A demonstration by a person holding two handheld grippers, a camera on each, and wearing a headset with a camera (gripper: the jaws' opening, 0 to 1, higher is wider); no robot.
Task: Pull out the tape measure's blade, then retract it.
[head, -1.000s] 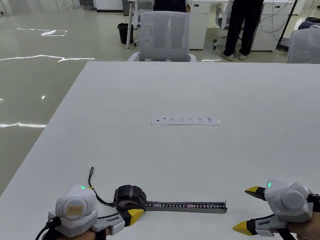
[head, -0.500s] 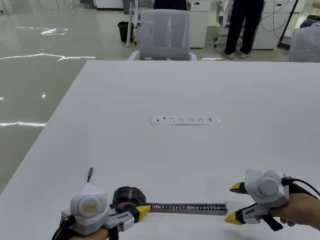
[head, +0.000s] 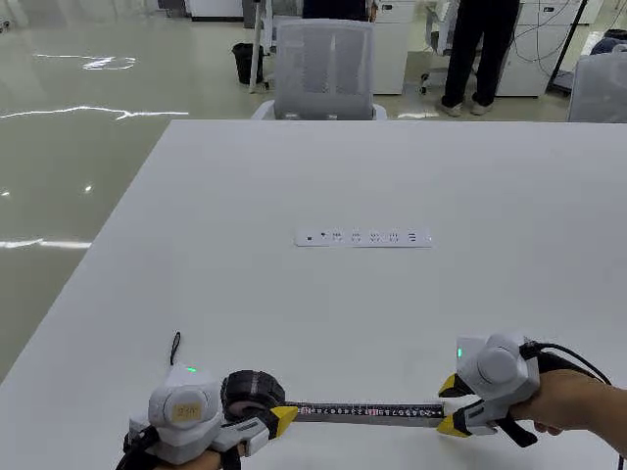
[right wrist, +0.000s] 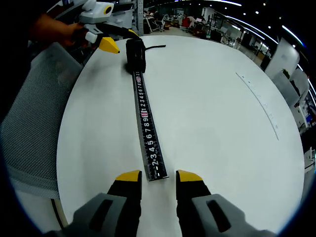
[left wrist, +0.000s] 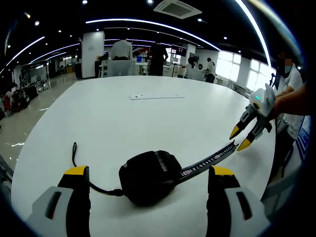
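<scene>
A black tape measure case [head: 253, 390] lies near the front edge of the white table [head: 392, 176], with its blade [head: 367, 410] pulled out flat to the right. My left gripper [left wrist: 149, 174] is open, one jaw on each side of the case [left wrist: 150, 177], not touching it. My right gripper [right wrist: 159, 177] is open and straddles the blade's free end [right wrist: 157, 172], with a small gap on each side. In the head view the right gripper [head: 450, 405] sits at the blade tip. The left gripper [head: 265, 416] is just in front of the case.
A white power strip [head: 362, 237] lies mid-table. A grey mesh chair [head: 323, 69] stands at the far edge, and a person [head: 480, 49] stands behind it. The case's thin black wrist cord [head: 176, 345] trails left. The table's front edge is close below both grippers.
My right gripper has moved left to the blade's end and its jaws have narrowed around it. The left gripper has edged right beside the case. The tape has not moved.
</scene>
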